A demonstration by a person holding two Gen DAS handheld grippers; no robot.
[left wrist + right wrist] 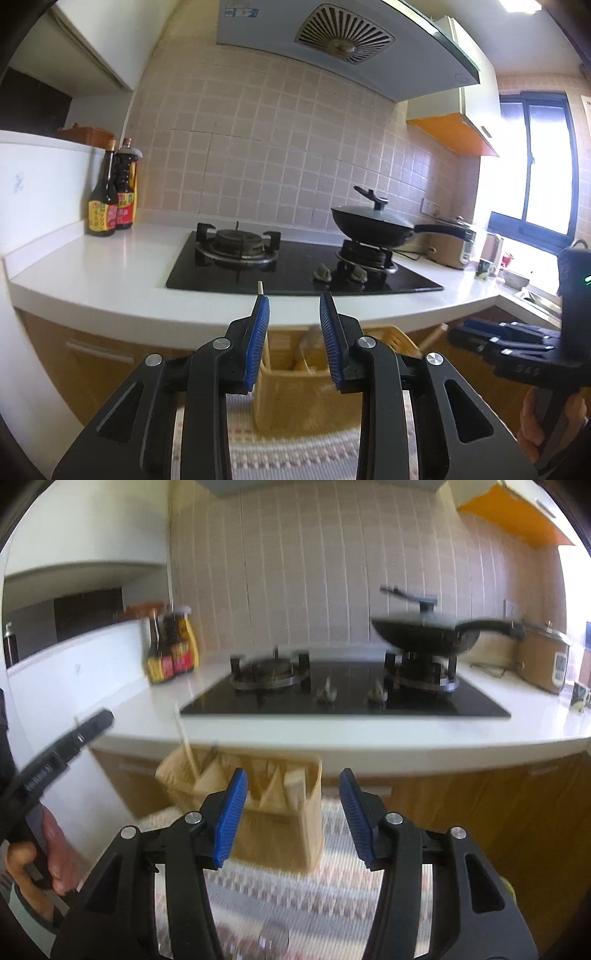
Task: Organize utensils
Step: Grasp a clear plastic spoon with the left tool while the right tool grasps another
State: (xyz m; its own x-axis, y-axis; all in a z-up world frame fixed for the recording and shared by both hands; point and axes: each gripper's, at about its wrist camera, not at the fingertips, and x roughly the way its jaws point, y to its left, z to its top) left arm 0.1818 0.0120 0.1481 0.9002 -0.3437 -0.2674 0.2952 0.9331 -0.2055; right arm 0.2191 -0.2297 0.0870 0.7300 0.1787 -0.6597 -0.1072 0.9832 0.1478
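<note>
Below counter edge [332, 746]; basket [280, 834] unobstructed

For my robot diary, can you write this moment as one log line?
left gripper: open, empty | right gripper: open, empty | tan slotted utensil basket: on woven mat, holds wooden sticks

Left claw [294, 301] and right claw [293, 775]: black angular frames, silver round screws, ribbed blue pads [232, 816]; white lettering on the left claw's side.
</note>
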